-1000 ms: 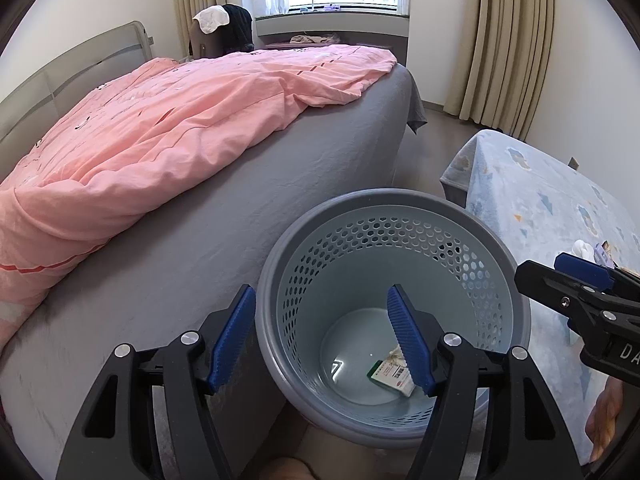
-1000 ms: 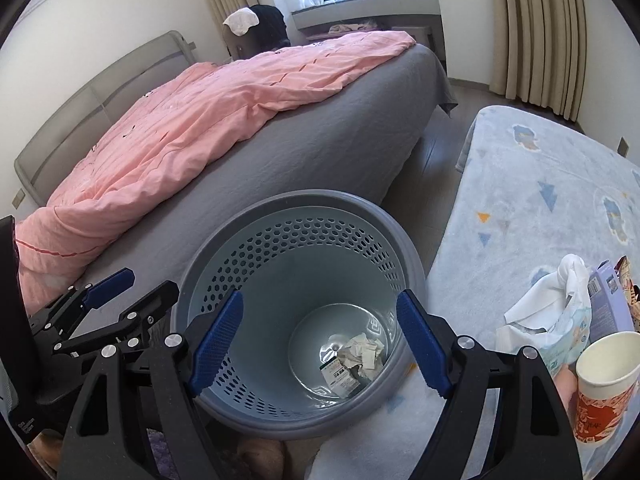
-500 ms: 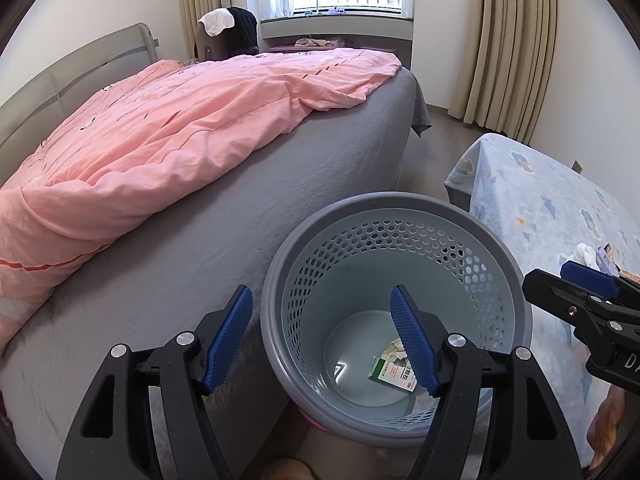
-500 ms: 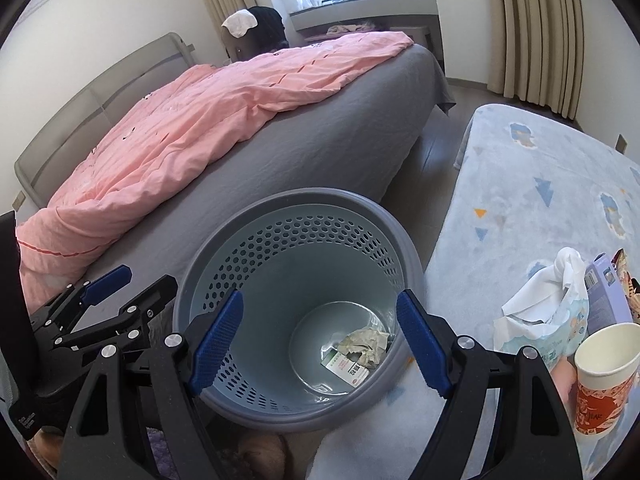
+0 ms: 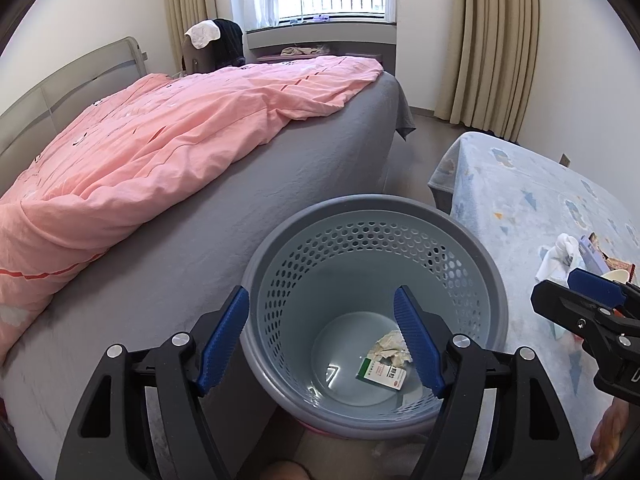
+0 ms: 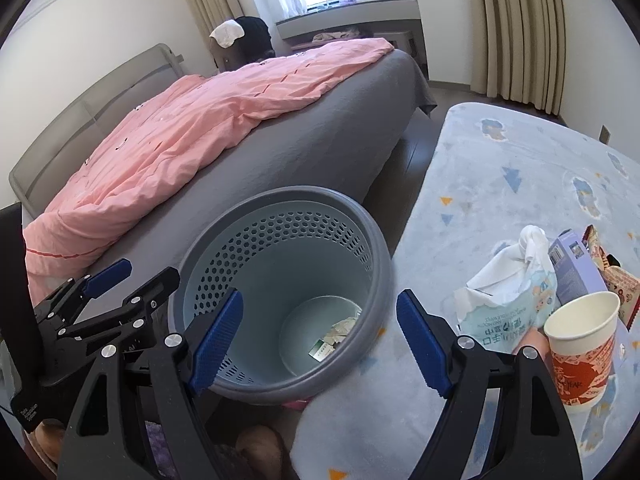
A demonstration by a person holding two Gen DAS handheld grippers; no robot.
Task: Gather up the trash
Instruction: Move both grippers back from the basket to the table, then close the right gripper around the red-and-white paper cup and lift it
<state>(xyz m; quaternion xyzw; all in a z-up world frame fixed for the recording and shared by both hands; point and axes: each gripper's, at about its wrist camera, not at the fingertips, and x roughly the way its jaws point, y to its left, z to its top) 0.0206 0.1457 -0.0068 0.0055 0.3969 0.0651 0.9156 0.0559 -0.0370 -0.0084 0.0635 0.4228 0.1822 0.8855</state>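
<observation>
Hiding bin (image 6: 280, 384) base, right gripper (image 6: 320, 338) gaping

The paper cup (image 6: 580, 350) reads "YEAR"; Chinese print on the tissue pack (image 6: 508, 308) is unreadable.

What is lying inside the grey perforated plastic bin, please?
Inside the grey perforated plastic bin, a small green-and-white box and a crumpled paper scrap lie on the bottom; the left gripper finger covers part.
</observation>
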